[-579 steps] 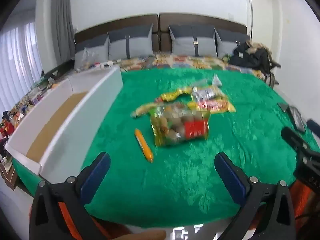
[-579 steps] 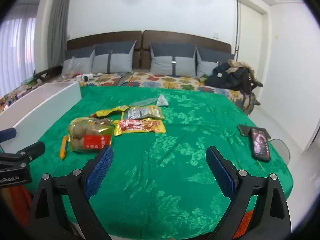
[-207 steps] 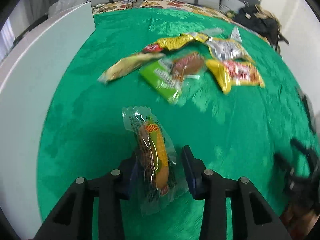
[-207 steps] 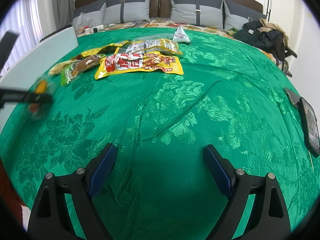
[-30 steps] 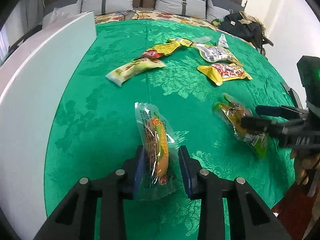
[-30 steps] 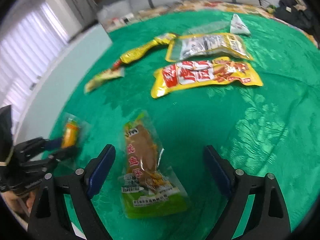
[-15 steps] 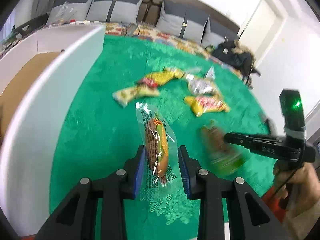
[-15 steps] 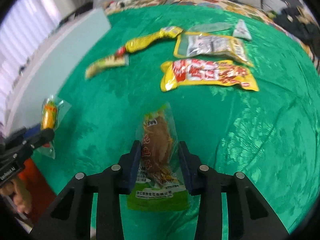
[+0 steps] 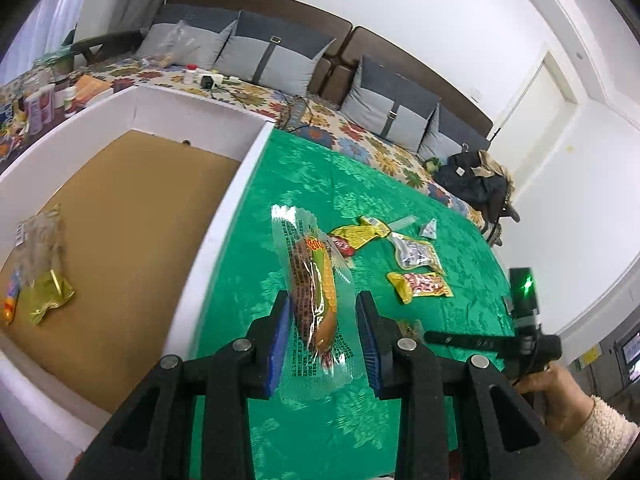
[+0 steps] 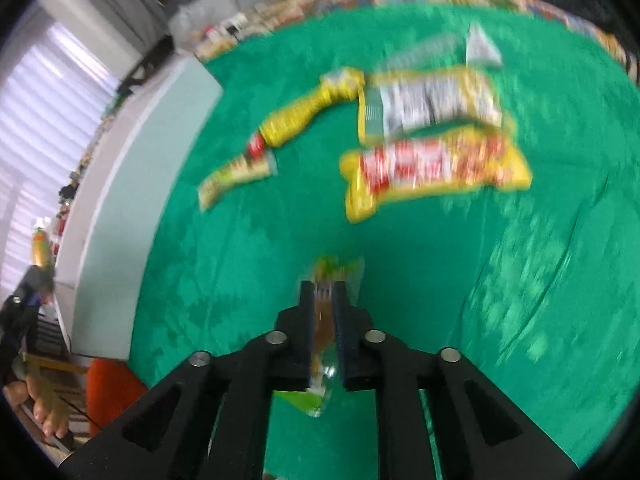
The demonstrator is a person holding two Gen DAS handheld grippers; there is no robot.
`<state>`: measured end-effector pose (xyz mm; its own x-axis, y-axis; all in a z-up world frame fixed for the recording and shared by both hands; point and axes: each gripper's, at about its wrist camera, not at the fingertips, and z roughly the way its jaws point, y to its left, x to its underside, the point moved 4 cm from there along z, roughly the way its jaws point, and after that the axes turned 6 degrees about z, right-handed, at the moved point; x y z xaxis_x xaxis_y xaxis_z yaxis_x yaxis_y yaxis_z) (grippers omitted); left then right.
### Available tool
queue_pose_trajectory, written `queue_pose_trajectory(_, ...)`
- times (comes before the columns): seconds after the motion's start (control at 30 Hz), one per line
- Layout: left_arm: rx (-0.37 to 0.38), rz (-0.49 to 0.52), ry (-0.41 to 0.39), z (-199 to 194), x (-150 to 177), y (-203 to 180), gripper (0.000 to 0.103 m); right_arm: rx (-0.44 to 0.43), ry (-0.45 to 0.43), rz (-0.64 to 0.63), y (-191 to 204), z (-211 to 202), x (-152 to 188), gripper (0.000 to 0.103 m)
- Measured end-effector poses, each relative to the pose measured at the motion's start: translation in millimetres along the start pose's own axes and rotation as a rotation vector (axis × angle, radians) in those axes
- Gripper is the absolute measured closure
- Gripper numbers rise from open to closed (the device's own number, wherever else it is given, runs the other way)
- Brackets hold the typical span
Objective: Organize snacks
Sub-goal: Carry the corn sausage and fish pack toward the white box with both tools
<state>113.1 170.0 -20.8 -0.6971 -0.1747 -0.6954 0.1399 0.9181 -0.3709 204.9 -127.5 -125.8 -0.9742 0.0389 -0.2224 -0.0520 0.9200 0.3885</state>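
My left gripper [image 9: 323, 312] is shut on a clear-wrapped corn sausage snack [image 9: 314, 294] and holds it in the air beside the white box [image 9: 224, 216]. The box's brown floor holds a bag of nuts [image 9: 40, 264]. My right gripper [image 10: 324, 300] is shut on a green-and-brown snack pack [image 10: 326, 320], lifted over the green cloth; that view is blurred. It also shows in the left wrist view [image 9: 440, 336]. Loose on the cloth lie a red-yellow pack [image 10: 436, 168], a silver-yellow pack [image 10: 436, 104], a long yellow pack [image 10: 304, 116] and a pale stick pack [image 10: 236, 180].
The green cloth [image 9: 304, 184] covers the work surface. A small white triangular packet [image 10: 480, 48] lies at the far side. Cushions [image 9: 276, 60] and a dark bag [image 9: 476, 184] sit behind. Bottles and clutter [image 9: 40, 104] stand left of the box.
My left gripper has lifted and swung left toward the box, snack in hand. My right gripper has tightened on the green-brown pack and raised it off the cloth.
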Motion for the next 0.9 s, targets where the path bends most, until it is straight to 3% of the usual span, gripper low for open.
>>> queue_pose_trajectory(0.07,-0.003,-0.004,0.0,1,3,3,0.071,0.019,0.029,0.029,0,17,3,0.057)
queue_pose_trajectory(0.13,0.004,-0.016,0.002,2,6,7,0.071,0.061,-0.003,0.077,-1,33,-1,0.05)
queue_pose_trajectory(0.2,0.003,-0.018,0.002,0,7,10,0.071,0.079,-0.035,0.069,2,41,-7,0.066)
queue_pose_trajectory(0.3,-0.006,-0.027,-0.01,-7,8,17,0.071,0.084,0.01,-0.006,13,47,-8,0.067)
queue_pose_trajectory(0.4,-0.012,-0.059,-0.026,-13,9,28,0.071,0.071,0.019,0.005,7,43,-5,0.068)
queue_pose_trajectory(0.57,-0.008,-0.096,-0.044,-19,7,40,0.071,-0.084,-0.01,0.115,-2,25,-5,0.076)
queue_pose_trajectory(0.73,-0.014,-0.106,-0.059,-26,8,47,0.071,0.023,-0.004,-0.006,4,28,-6,0.075)
queue_pose_trajectory(0.83,-0.019,-0.11,-0.057,-26,11,49,0.071,0.074,0.019,-0.08,14,37,1,0.064)
queue_pose_trajectory(0.9,-0.019,-0.113,-0.056,-26,11,50,0.071,0.14,0.023,-0.159,24,43,11,0.044)
